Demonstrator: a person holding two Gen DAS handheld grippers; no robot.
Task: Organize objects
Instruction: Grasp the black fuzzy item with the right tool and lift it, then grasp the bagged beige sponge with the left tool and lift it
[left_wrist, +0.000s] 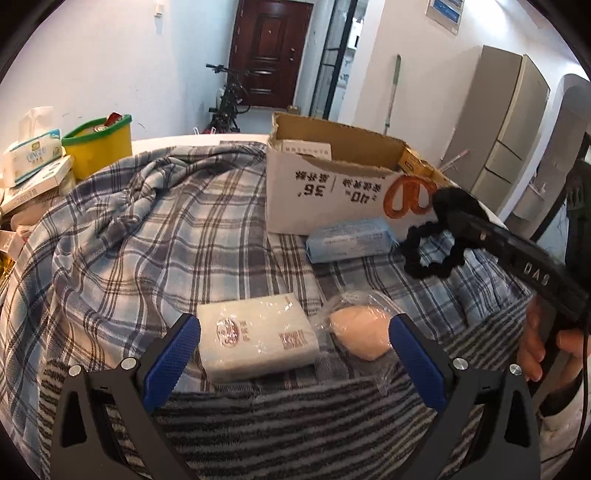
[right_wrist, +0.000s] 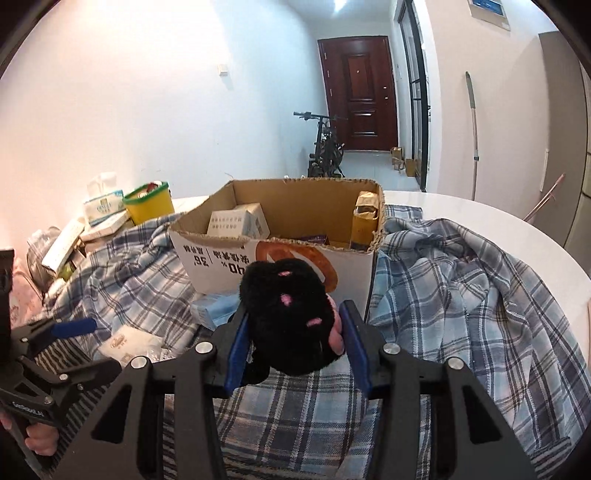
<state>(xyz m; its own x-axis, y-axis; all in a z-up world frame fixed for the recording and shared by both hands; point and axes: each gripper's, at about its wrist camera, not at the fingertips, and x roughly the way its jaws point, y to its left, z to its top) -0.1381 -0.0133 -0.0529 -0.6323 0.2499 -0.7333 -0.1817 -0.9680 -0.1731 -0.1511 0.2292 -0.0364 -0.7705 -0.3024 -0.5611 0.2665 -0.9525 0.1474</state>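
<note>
In the right wrist view my right gripper (right_wrist: 295, 315) is shut on a black fluffy item (right_wrist: 288, 288) with pink marks, held above the plaid cloth just in front of an open cardboard box (right_wrist: 295, 206). From the left wrist view the same black fluffy item (left_wrist: 436, 251) hangs beside the cardboard box (left_wrist: 325, 184), with a scalloped loop drooping below it. My left gripper (left_wrist: 293, 325) is open low over a striped cloth. A white tissue packet (left_wrist: 255, 339) and a peach item in clear plastic (left_wrist: 360, 332) lie between its fingers, untouched. A blue packet (left_wrist: 351, 243) lies before the box.
A yellow tub with a green rim (left_wrist: 98, 147) and stacked tissue boxes (left_wrist: 33, 158) crowd the far left. Crumpled plaid cloth (right_wrist: 461, 280) covers the white round table (right_wrist: 498, 218). The box holds small cartons (right_wrist: 236, 221) and a yellow carton (right_wrist: 364, 221). A bicycle (right_wrist: 325, 147) stands beyond.
</note>
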